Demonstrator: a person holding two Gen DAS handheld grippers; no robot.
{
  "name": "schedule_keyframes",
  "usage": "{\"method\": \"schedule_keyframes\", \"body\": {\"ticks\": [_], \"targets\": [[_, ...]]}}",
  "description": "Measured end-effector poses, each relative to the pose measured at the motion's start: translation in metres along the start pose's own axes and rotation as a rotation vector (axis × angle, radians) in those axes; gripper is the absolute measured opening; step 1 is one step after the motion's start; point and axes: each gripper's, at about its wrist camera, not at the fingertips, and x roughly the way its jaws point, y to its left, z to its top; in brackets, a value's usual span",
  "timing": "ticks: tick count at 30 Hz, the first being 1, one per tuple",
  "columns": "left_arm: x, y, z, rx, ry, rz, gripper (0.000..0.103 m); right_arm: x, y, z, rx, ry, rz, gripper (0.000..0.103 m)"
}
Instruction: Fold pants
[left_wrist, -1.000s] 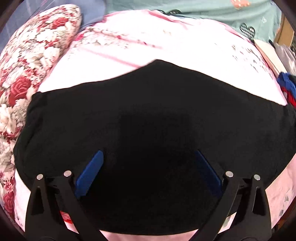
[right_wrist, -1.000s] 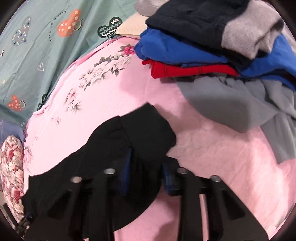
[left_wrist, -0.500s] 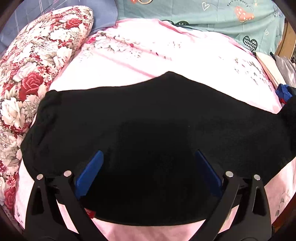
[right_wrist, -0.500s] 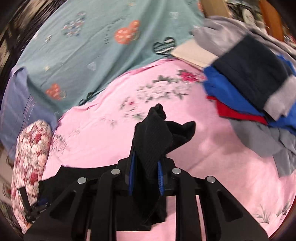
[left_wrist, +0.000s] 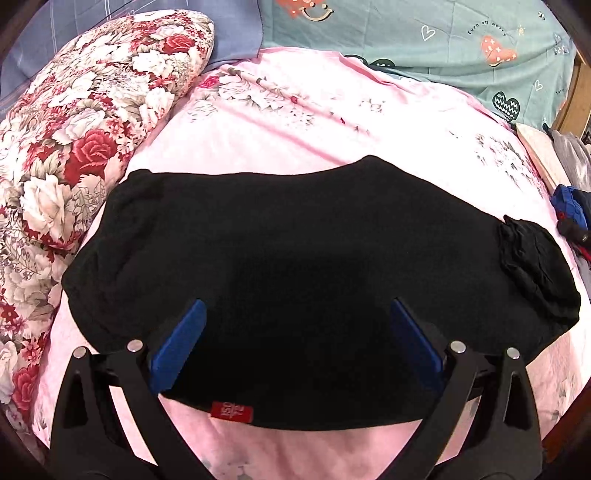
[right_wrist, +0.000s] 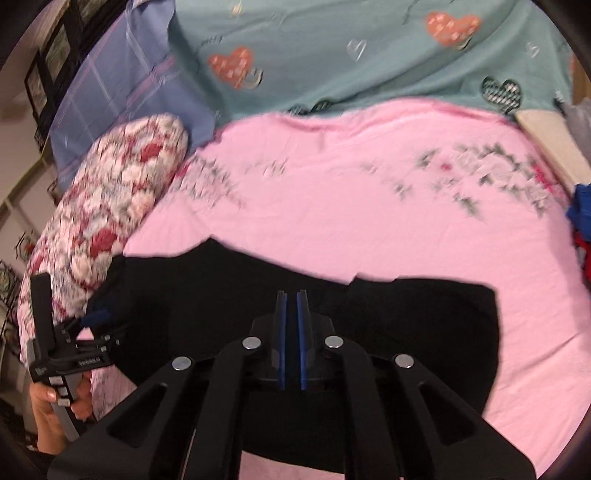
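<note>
A: Pink flowered bed sheet (left_wrist: 295, 122), near edge: your soft black knit pants (left_wrist: 295, 258) lie there, light and floppy.

B: Left gripper (left_wrist: 295, 343) gapes wide over them; right gripper (right_wrist: 291, 328) is pinched empty. Grab a corner.

black pants (left_wrist: 314, 258) flat on bed

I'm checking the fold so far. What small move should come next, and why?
Probably bring the right gripper, shut and empty, back to the bunched leg end to flatten it. The black pants lie folded on the pink sheet, but that end sits crumpled on top. The left gripper hangs open over the pants.
</note>
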Motion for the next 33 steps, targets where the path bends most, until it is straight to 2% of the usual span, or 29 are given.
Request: {"method": "schedule_keyframes", "body": {"ticks": [2, 4, 5, 8, 10, 14, 17, 22, 25, 27, 29, 30, 31, 33], "targets": [[-0.001, 0.002, -0.001, 0.001, 0.001, -0.01, 0.1, 0.008, 0.002, -0.002, -0.004, 0.041, -0.003, 0.009], [-0.001, 0.002, -0.002, 0.0, 0.0, -0.02, 0.1, 0.009, 0.0, -0.005, -0.04, 0.055, -0.083, 0.044], [0.0, 0.001, -0.001, 0.001, 0.0, -0.025, 0.1, 0.006, -0.002, -0.007, -0.07, 0.045, -0.133, 0.046], [0.005, -0.003, 0.0, 0.001, 0.008, -0.037, 0.1, 0.011, 0.0, -0.019, -0.196, 0.095, -0.244, 0.047], [0.009, -0.007, 0.0, 0.005, 0.021, -0.042, 0.1, 0.024, 0.005, -0.032, -0.272, 0.164, -0.246, 0.047], [0.01, -0.013, -0.003, 0.028, 0.029, -0.034, 0.1, 0.046, 0.016, -0.048, -0.396, 0.19, -0.3, 0.047], [0.007, -0.012, -0.005, 0.03, 0.026, -0.026, 0.1, 0.051, 0.011, -0.044, -0.39, 0.186, -0.303, 0.047], [0.006, -0.007, -0.005, 0.004, 0.031, -0.022, 0.1, 0.054, 0.003, -0.036, -0.347, 0.219, -0.232, 0.047], [0.007, -0.008, -0.005, 0.013, 0.034, -0.021, 0.1, 0.041, -0.001, -0.033, -0.317, 0.186, -0.212, 0.047], [0.008, -0.01, -0.005, 0.018, 0.036, -0.02, 0.1, 0.04, -0.003, -0.033, -0.32, 0.18, -0.23, 0.047], [0.008, -0.011, -0.005, 0.019, 0.035, -0.024, 0.1, 0.047, -0.005, -0.034, -0.317, 0.194, -0.246, 0.042], [0.008, -0.012, -0.005, 0.02, 0.036, -0.025, 0.1, 0.05, -0.004, -0.035, -0.317, 0.201, -0.246, 0.035], [0.008, -0.013, -0.005, 0.022, 0.038, -0.024, 0.1, 0.053, -0.003, -0.035, -0.322, 0.199, -0.251, 0.032], [0.008, -0.014, -0.006, 0.022, 0.041, -0.021, 0.1, 0.059, 0.003, -0.034, -0.357, 0.181, -0.296, 0.021]]}}
